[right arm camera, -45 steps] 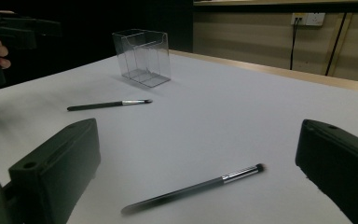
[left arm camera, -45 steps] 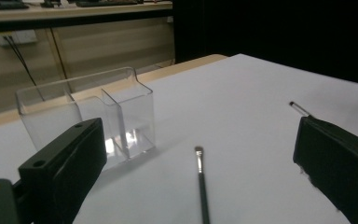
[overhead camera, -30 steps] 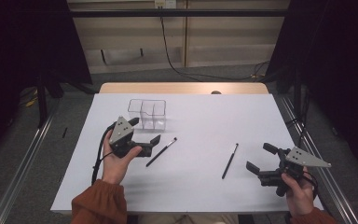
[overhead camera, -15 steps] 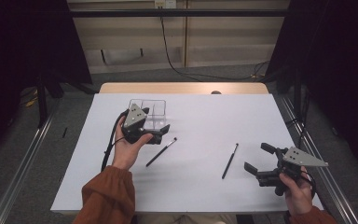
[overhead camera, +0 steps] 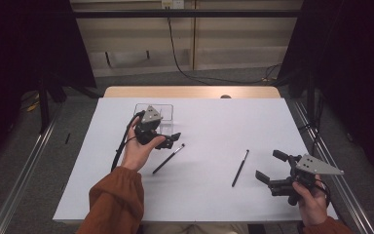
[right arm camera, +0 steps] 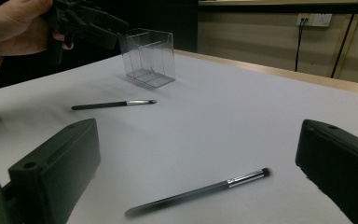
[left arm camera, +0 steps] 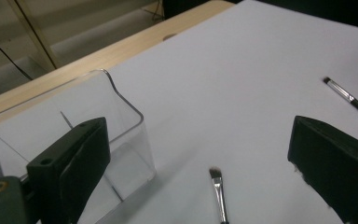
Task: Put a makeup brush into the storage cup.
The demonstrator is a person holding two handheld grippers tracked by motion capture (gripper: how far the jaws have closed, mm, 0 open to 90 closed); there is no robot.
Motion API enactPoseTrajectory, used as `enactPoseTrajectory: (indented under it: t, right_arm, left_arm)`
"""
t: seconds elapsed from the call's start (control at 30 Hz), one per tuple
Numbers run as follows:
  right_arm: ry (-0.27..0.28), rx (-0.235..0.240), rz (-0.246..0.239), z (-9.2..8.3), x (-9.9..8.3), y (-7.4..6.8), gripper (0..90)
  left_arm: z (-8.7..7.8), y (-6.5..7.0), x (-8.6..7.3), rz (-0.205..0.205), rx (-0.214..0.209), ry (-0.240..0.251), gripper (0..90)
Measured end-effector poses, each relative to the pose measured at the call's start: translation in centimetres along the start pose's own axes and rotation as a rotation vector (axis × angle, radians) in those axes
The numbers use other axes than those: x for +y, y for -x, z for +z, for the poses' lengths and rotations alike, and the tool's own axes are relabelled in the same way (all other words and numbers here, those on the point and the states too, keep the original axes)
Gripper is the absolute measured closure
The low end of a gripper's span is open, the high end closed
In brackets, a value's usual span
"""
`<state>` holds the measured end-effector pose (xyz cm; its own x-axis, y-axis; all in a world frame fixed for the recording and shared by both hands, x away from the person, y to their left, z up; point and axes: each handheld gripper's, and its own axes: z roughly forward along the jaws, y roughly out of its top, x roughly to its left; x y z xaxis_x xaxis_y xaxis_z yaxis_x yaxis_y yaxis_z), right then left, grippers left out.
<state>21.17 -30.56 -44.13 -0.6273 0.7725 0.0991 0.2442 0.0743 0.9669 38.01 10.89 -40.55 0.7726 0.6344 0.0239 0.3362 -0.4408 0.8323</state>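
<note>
While I hover, jaws: both pairs wide, holding nothing.
Left gripper: above brush, box at 11 o'clock.
Right gripper: second brush at 10.

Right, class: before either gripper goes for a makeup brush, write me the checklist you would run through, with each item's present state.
1. Left gripper jaws apart and empty: ok, wide open in the left gripper view.
2. Right gripper jaws apart and empty: ok, wide open in its own view.
3. Left makeup brush free on the white table: ok, it lies flat and touches nothing.
4. Right makeup brush free: ok, it lies flat, apart from the right gripper.
5. Clear acrylic organizer upright with open top: ok.
6. Organizer compartments empty: ok, nothing shows through the clear walls.
</note>
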Motion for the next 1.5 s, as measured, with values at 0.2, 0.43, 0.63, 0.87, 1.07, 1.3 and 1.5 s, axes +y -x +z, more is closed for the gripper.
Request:
enactPoseTrajectory:
  t: [0.2,0.43,0.63,0.87,1.07,1.3,1.5]
  right_arm:
    - [-0.006,0.0,0.001,-0.1,0.0,-0.1,0.0]
    - [-0.009,0.001,0.002,-0.1,0.0,-0.1,0.0]
    - [-0.007,0.005,0.001,-0.2,0.0,-0.3,0.0]
    - [-0.016,0.01,-0.003,-0.1,0.0,-0.3,0.0]
    - [-0.023,0.009,-0.002,-0.2,-0.1,-0.3,0.0]
    - [-0.023,0.014,-0.001,-0.1,-0.1,-0.3,0.0]
    - [-0.026,0.013,0.002,-0.1,-0.1,-0.3,0.0]
  left_arm:
    - [0.6,0.1,0.4,-0.005,-0.028,-0.111,6.4]
    - [1.6,0.4,0.8,0.004,-0.033,-0.238,8.0]
    - [2.4,0.2,1.3,0.005,-0.04,-0.328,9.1]
    - [3.0,0.3,1.8,-0.006,-0.061,-0.435,9.7]
    - [3.8,0.3,1.5,0.02,-0.055,-0.538,8.7]
    - [4.4,0.2,1.1,-0.009,-0.116,-0.593,9.7]
    - [5.1,0.3,0.7,0.007,-0.142,-0.637,9.7]
